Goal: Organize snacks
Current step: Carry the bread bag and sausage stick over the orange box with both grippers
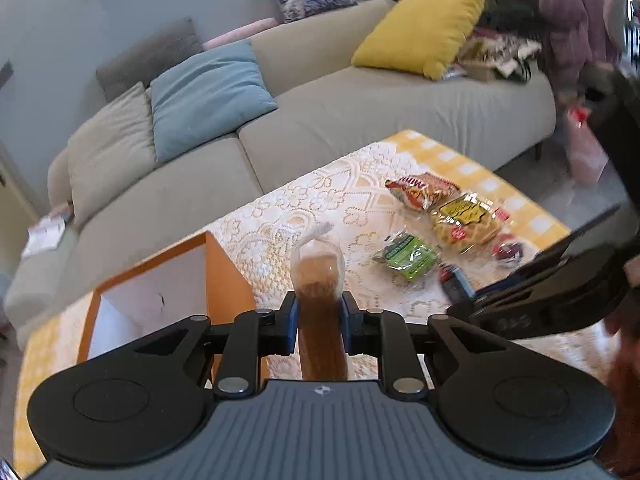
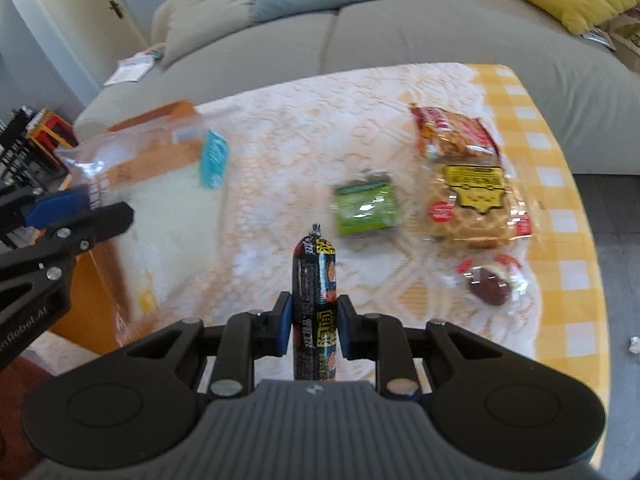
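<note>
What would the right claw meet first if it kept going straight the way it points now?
Probably the lace-covered table. The right claw, shut on a dark sausage stick, points down over open cloth just left of the green packet. Depth is unclear, so it might clip that packet instead.

Glossy plastic snack wrappers [image 2: 472,200] — lace tablecloth [image 2: 304,120].

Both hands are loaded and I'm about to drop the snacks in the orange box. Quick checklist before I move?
1. Left gripper shut on the clear snack bag: ok.
2. Right gripper shut on the black sausage stick: ok.
3. Orange box open at the top: ok.
4. Room inside the box: cannot tell.
5. Grippers apart from each other: cannot tell, they look close.
6. Green packet and waffle pack on the table, not yet sorted: not ok.
</note>
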The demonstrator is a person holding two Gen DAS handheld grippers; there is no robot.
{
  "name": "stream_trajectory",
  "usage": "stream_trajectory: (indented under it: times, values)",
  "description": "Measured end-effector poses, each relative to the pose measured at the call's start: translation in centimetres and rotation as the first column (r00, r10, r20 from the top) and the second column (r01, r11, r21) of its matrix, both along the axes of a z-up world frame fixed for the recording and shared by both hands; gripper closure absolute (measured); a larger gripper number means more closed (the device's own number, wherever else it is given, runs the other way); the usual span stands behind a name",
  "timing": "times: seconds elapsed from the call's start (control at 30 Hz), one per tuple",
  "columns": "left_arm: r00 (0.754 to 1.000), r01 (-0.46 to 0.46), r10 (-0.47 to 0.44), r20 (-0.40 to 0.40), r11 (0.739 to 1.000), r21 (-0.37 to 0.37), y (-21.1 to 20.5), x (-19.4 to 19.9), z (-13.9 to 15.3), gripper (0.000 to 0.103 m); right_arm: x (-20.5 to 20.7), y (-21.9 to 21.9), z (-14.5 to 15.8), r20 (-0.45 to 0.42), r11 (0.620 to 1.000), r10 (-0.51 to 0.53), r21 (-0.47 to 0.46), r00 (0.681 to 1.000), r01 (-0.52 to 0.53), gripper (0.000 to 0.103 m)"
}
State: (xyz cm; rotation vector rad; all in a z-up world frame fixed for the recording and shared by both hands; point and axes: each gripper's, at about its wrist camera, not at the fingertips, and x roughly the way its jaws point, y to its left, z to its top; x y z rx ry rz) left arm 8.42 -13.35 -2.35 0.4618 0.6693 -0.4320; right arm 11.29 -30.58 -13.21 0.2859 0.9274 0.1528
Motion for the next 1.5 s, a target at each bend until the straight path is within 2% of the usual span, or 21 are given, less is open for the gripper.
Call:
stream_trajectory:
  times: [0.13,0.43,0.57,0.73,0.9,1.0,1.23,1.43,1.5]
  values:
    - [1.0,0.019,-0.018,0.014,0.999,-0.046,1.3,-1.3,1.8,0.08,-1.0,1.9,1.6,0.032,0.998,0.013,0.065,0.999,-0.015,0.082]
    - [0.998,-0.006,0.015,0.068,0.99,-0.139,5.3,-1.7,7.2,0.08,-1.6,7.3,7.9,0.148,0.993,0.112,0.026,0.983,-0.117,0.082]
    - [0.996,-0.052,0.064,0.065,0.983,-0.176,7.8,-0.4,8.9,0.08,-0.4,10.1,10.1,0.187,0.987,0.16,-0.019,0.969,-0.159,0.082]
    - [0.985,-0.125,0.145,0.096,0.975,-0.186,11.2,1.8,9.9,0.08,1.8,13.3,11.6,0.2,0.979,0.2,-0.004,0.959,-0.203,0.082]
    - [0.978,-0.18,0.194,0.078,0.97,-0.161,13.6,4.7,8.9,0.08,4.7,16.0,11.8,0.185,0.969,0.242,0.007,0.952,-0.247,0.082]
    - [0.979,-0.198,0.204,0.026,0.968,-0.152,14.8,6.8,7.5,0.08,7.1,17.7,11.0,0.147,0.963,0.263,0.011,0.954,-0.268,0.082]
    - [0.966,-0.25,0.236,-0.102,0.956,-0.157,16.2,11.0,3.1,0.08,11.6,20.8,7.8,0.043,0.957,0.286,-0.064,0.957,-0.283,0.082]
    - [0.955,-0.247,0.189,-0.227,0.933,-0.263,17.5,13.8,0.8,0.081,14.5,21.6,5.2,-0.014,0.949,0.268,-0.171,0.963,-0.266,0.082]
    - [0.949,-0.252,0.18,-0.26,0.928,-0.276,17.8,14.9,0.1,0.081,15.2,21.6,4.8,-0.02,0.945,0.268,-0.189,0.963,-0.267,0.082]
